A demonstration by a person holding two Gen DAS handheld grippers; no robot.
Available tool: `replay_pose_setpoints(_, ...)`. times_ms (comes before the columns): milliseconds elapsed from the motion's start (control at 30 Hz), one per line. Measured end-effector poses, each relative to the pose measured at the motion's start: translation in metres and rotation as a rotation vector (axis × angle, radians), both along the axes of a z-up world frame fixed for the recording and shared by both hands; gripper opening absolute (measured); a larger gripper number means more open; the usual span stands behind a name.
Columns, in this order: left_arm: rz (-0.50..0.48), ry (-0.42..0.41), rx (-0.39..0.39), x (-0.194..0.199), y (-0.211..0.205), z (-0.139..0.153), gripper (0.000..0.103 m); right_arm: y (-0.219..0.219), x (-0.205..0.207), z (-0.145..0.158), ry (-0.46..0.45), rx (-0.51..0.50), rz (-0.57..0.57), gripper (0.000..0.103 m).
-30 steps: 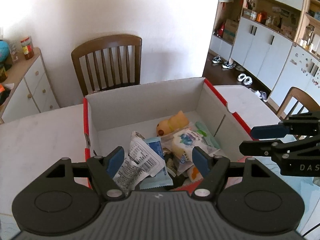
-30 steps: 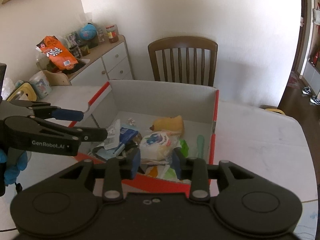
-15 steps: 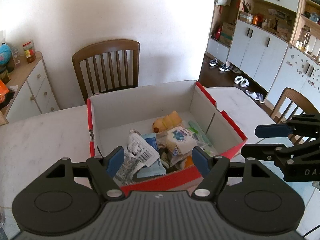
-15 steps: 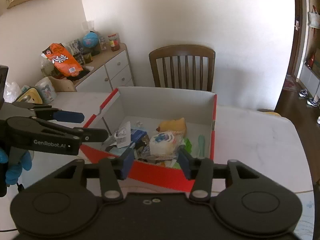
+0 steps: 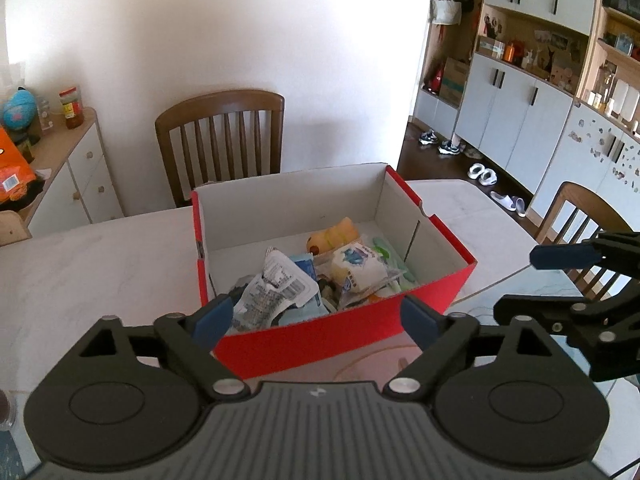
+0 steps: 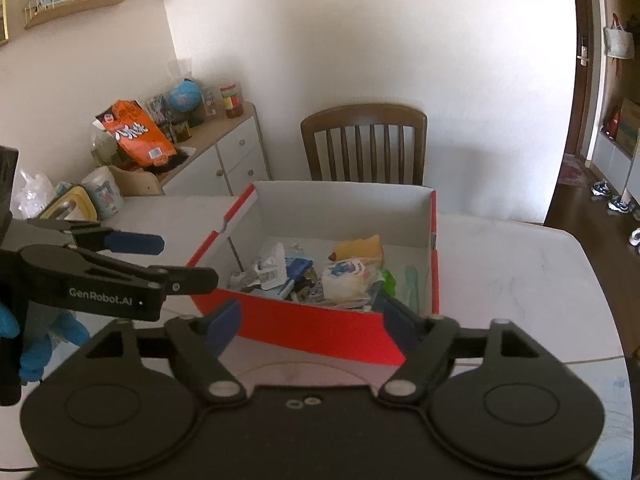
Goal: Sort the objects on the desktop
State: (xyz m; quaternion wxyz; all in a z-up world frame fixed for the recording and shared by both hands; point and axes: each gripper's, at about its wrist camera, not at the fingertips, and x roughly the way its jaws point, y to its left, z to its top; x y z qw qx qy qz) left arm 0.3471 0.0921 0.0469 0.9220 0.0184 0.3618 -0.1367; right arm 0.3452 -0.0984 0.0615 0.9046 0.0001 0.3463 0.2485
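Red cardboard box [image 5: 340,332] mid-table w/ snack packets [image 5: 276,292] etc piled inside, sorting prob near done; left gripper [image 5: 316,316] & right gripper [image 6: 308,322] both empty, jaws opening wide, just short of box's near wall; bare table [image 5: 100,264] either side, chair [image 5: 220,140] behind.

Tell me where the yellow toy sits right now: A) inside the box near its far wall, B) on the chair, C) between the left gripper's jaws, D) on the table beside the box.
A: the yellow toy lies among the packets inside the box, close to the far wall, with no gripper touching it.
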Motion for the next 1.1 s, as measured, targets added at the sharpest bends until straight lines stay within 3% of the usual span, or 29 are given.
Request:
replay_pose_setpoints(233,0.001,-0.021,0.003,-0.026,0.006,0.001,0.099,0.0,-0.024,0.005,-0.022,0.022,-0.034,0.096)
replay_pose_setpoints(533,0.022,-0.024,0.022,-0.057,0.01,0.0,0.099,-0.002,-0.053,0.01,-0.035,0.037,-0.08,0.103)
replay_pose_setpoints(1100,0.084,-0.017,0.042,-0.099,0.018,0.001,0.103,0.011,-0.1,0.012,-0.116,-0.018,-0.103,0.103)
